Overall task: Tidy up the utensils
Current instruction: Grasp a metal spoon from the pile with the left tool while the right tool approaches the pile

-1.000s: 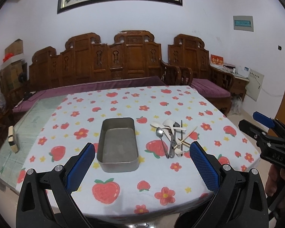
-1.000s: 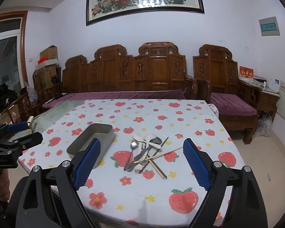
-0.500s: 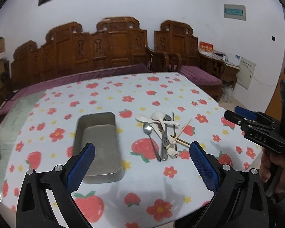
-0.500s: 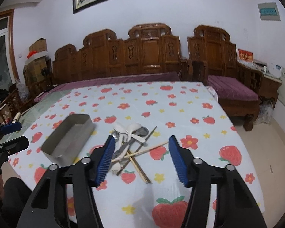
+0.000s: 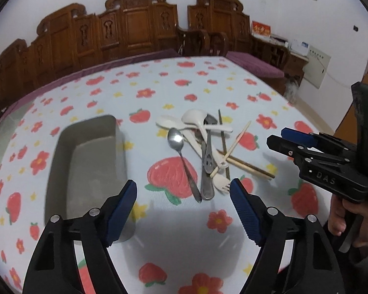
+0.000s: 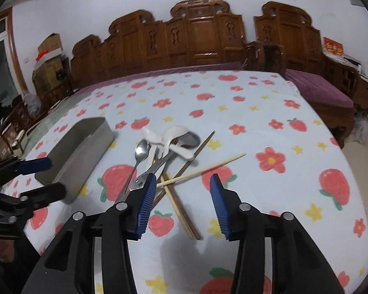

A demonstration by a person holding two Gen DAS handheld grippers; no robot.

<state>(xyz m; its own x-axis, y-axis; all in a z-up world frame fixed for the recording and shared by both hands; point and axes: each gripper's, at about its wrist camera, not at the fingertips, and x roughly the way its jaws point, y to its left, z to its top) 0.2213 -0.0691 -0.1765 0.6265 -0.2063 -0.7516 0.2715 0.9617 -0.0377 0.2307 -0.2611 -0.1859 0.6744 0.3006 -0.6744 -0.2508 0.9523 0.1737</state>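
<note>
Carved wooden benches with purple cushions line the white wall behind; strawberry-and-flower cloth covers the surface [image 5: 179, 225].

Metal tin [image 5: 85, 161], one, rectangular, empty, left of the heap; rigid, a clear target for sorted items.

Utensil heap [image 5: 203, 152], right of the tin, pieces crossed and overlapping:
- metal spoons, two clearly seen: the lone spoon [image 5: 181, 159] nearest the tin, and one with a broad handle [image 5: 207, 169]; a third dark bowl under the white ones is uncertain; stiff, slick, heavier; best taken across the handle;
- white plastic spoons [image 5: 193, 120], two, light, smooth;
- white plastic fork [image 5: 222, 185], one, light, tines toward the camera;
- chopsticks, about four: a pale one [image 6: 203, 169], a brown pair [image 6: 181, 213], a dark thin one [image 6: 201, 147]; thin, prone to roll; pinch mid-length.

Left tool [image 5: 184, 196]: closing, nothing between its jaws, above the cloth near the spoon handles.

Right tool [image 6: 182, 196]: closing, empty, chopstick ends just ahead.
</note>
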